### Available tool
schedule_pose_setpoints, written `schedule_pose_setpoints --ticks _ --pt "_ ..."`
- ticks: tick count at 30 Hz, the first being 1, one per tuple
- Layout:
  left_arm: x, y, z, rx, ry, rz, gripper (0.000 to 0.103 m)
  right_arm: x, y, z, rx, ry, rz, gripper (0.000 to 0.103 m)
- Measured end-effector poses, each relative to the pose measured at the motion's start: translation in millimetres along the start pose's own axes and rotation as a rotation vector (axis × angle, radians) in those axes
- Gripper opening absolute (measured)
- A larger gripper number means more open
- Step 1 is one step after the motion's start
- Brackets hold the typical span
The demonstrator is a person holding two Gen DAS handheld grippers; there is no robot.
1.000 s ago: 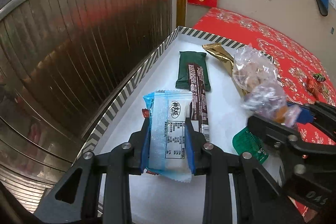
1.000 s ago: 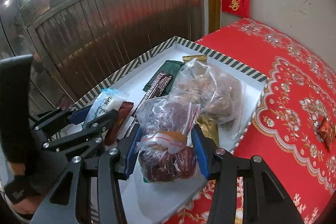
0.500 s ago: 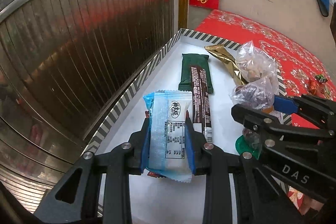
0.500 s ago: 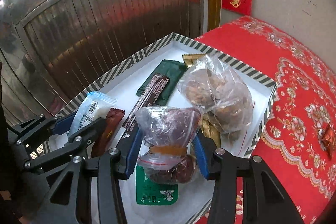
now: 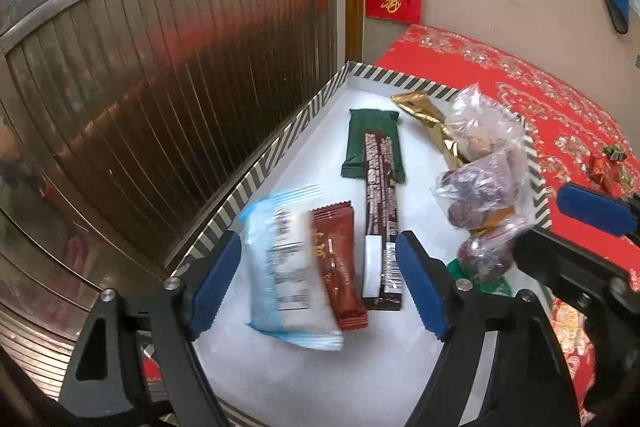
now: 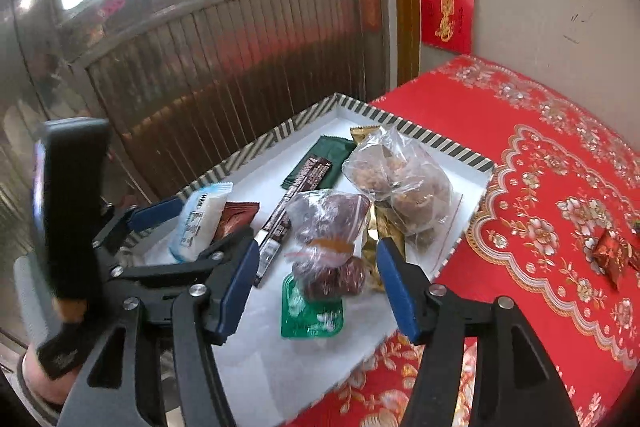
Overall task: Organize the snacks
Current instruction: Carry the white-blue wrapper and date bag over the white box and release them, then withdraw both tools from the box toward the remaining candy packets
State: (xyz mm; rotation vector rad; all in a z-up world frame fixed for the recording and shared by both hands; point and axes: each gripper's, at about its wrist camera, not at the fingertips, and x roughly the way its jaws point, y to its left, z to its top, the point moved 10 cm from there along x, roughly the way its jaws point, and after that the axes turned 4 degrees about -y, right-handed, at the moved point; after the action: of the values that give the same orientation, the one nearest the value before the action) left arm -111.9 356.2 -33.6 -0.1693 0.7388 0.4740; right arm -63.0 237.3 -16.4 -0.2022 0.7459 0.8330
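A white tray with a striped rim [image 5: 276, 147] [image 6: 448, 143] holds the snacks. My left gripper [image 5: 320, 283] is open over its near end; the blue-and-white packet [image 5: 286, 267] lies loose between the jaws, beside a red-brown packet [image 5: 338, 263]. My right gripper [image 6: 316, 279] is open around a clear bag of dark dates [image 6: 330, 239] that rests on a green packet [image 6: 312, 315]. That bag also shows in the left wrist view [image 5: 480, 195]. The left gripper shows in the right wrist view [image 6: 188, 223].
In the tray lie a long dark chocolate bar [image 5: 380, 211], a dark green packet [image 5: 370, 143], a gold wrapper [image 5: 432, 123] and a clear bag of pale nuts [image 6: 400, 183]. A red patterned cloth [image 6: 560, 187] carries wrapped candies [image 6: 610, 255]. A metal-slatted door [image 5: 160, 87] stands left.
Both grippers have opened. The blue-and-white packet dropped from the left one onto the tray. The date bag left the right one and rests on the green packet.
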Motion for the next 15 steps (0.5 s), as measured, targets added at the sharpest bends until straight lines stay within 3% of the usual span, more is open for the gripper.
schedule_pose_setpoints --ticks 4,9,15 --pt "-14.6 -1.0 8.6 -0.022 -0.038 -0.003 0.085 -22.1 -13.5 -2.1 0.037 -0.033 0.008 0.064" --pt "-33.4 -13.1 21.3 -0.014 -0.09 -0.014 0.089 -47.1 -45.9 -13.7 0.085 -0.057 -0.041 0.066" --pt "-48.2 -58.4 29.5 0.05 -0.114 -0.065 0.091 -78.7 -99.4 -31.8 0.171 -0.077 -0.121 0.069"
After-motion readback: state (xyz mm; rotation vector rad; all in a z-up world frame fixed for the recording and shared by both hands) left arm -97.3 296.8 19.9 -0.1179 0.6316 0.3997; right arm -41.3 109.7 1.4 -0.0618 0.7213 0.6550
